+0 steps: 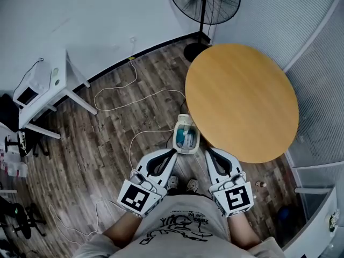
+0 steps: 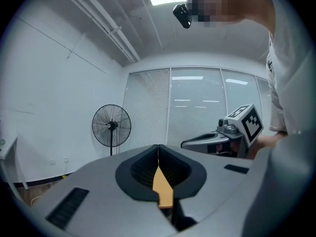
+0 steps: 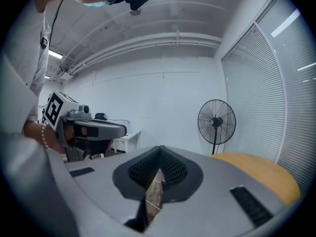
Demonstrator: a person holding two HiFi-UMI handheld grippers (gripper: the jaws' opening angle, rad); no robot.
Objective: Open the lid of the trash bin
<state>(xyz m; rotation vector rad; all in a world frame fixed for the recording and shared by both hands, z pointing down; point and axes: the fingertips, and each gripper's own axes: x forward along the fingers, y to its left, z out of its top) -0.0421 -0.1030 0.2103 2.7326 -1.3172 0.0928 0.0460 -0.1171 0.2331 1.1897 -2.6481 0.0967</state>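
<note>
A small white trash bin (image 1: 186, 134) stands on the wood floor against the near edge of the round table. Its top shows blue and white from above, and I cannot tell how its lid stands. My left gripper (image 1: 173, 152) is held close to the body, its tips just short of the bin's near left side. My right gripper (image 1: 207, 151) mirrors it at the bin's near right. Both are raised and point forward. In the left gripper view the left gripper (image 2: 158, 148) is shut on nothing. The right gripper (image 3: 159, 150) is likewise shut and empty. The bin is hidden in both gripper views.
A round wooden table (image 1: 242, 101) fills the right side. A standing fan (image 1: 204, 4) is behind it by the wall. A white desk (image 1: 51, 87) stands at the left, and cables (image 1: 129, 98) trail across the floor. The person's shoes (image 1: 183, 184) are just behind the bin.
</note>
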